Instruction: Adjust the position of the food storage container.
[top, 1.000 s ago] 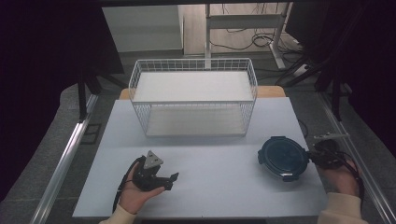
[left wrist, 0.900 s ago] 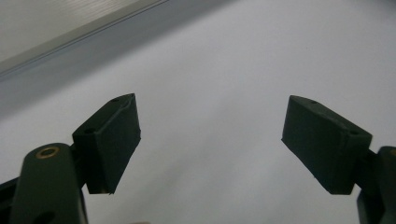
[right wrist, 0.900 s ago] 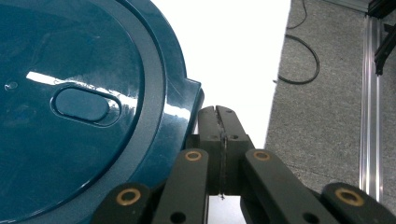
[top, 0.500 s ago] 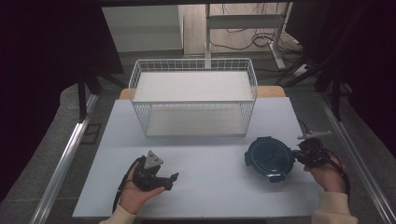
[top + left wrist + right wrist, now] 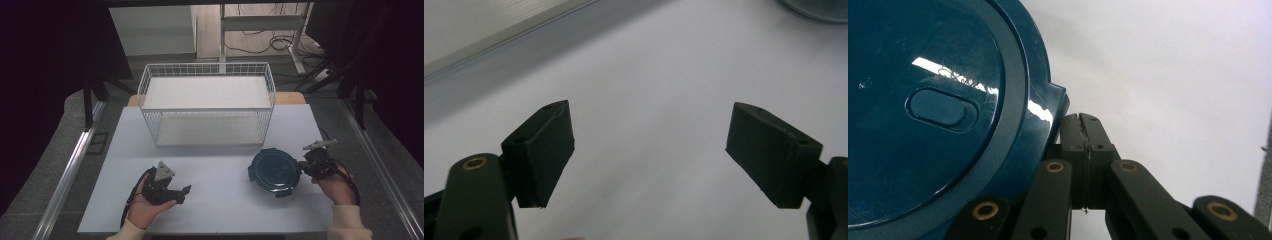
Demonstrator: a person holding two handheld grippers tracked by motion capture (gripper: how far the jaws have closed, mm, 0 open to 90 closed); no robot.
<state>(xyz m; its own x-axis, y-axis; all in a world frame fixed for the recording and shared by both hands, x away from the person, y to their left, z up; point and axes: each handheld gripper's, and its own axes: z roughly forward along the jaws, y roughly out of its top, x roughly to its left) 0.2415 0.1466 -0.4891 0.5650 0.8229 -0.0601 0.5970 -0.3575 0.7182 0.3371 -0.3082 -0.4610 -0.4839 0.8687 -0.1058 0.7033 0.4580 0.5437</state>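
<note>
lid (image 5: 274,171): round, flat on table (image 5: 215,200), tab toward right gripper (image 5: 302,166)
right gripper: pressed closed beside tab, lid slid left
left gripper (image 5: 186,194): wide apart, empty

Right hand-held gripper (image 5: 306,165) touching round blue lid (image 5: 274,171); wire basket (image 5: 207,107) behind.

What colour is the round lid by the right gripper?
Dark teal lid; clearest in the right gripper view.

The round lid (image 5: 923,115) is glossy, smooth dark-teal plastic with bright reflections. The basket (image 5: 207,107) is white-coated wire. The worktop (image 5: 220,195) is matt, smooth and pale; the jaw pads (image 5: 544,150) are matt black.
</note>
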